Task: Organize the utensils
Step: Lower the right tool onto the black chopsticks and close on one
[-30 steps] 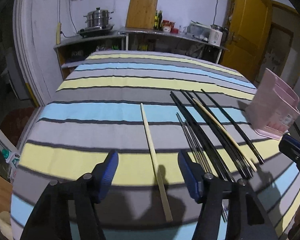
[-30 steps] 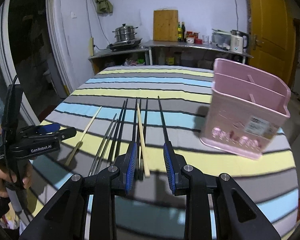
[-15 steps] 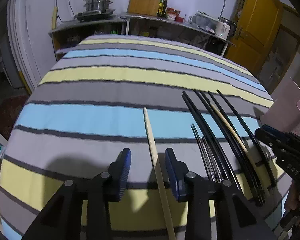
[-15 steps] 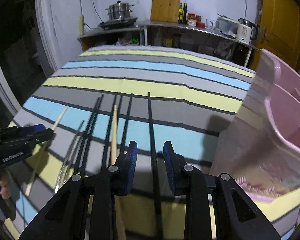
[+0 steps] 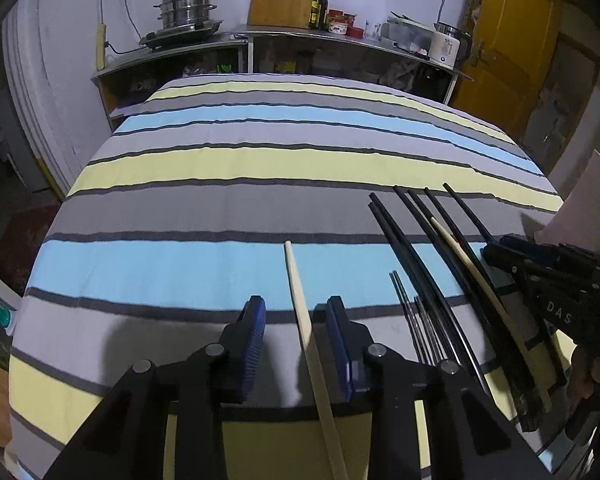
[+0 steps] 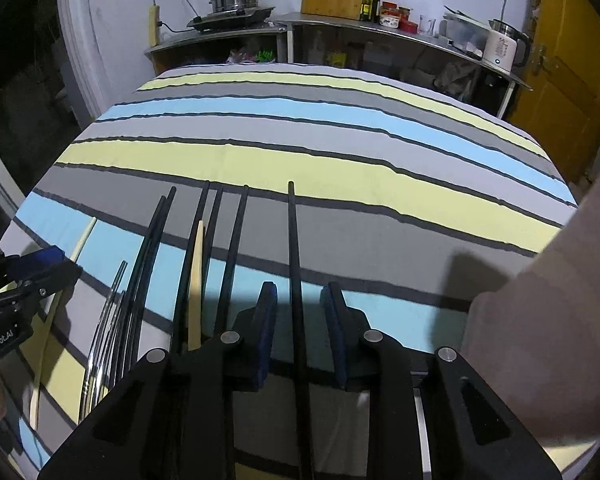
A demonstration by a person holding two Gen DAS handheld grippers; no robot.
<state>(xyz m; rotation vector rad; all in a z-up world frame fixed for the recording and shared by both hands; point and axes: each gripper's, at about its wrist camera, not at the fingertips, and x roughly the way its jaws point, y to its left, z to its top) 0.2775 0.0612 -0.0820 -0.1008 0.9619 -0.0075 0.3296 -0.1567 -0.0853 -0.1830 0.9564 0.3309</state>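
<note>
Left wrist: left gripper (image 5: 296, 340) has moved in and its jaws have just been closing — they now straddle the pale wooden chopstick (image 5: 300, 308), pads not touching; it runs lengthwise toward the striped tablecloth's (image 5: 220, 168) far edge. Right wrist: right gripper (image 6: 298, 336) also advanced, jaws closing slightly, unclenched astride a black chopstick (image 6: 294, 248) — same orientation, near the right edge.

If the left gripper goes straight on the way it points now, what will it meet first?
Probably the pale wooden chopstick, which lies lengthwise between the left gripper's open jaws, apart from both pads. Under it is the striped cloth. Depth is unclear, so how near the fingertips are I cannot say.
</note>
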